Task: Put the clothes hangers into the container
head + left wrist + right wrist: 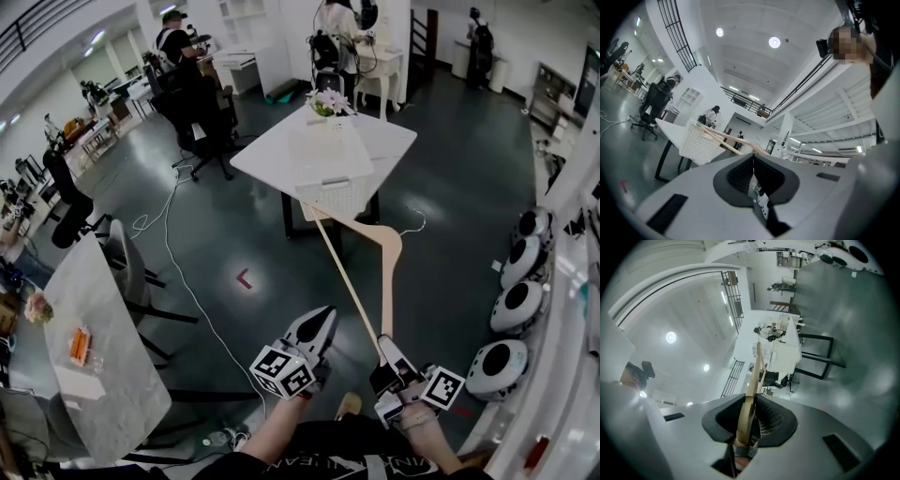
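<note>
A pale wooden clothes hanger (361, 295) is held up in the air, and my right gripper (386, 351) is shut on one end of it. Its far end reaches the rim of the white perforated basket (334, 195), which stands at the near edge of a white table (389, 141). In the right gripper view the hanger (751, 394) runs out between the jaws toward the basket (785, 355). My left gripper (319, 321) hangs beside it, shut and empty, pads together (753, 165). Its own view shows the basket (699, 141) with the hanger (726, 138) on it.
A flower bunch (327, 103) sits at the table's far edge. A marble table (98, 347) and a chair (127, 262) stand on the left, and black office chairs (202, 117) farther back. Round white machines (517, 305) line the right wall. People stand at the back.
</note>
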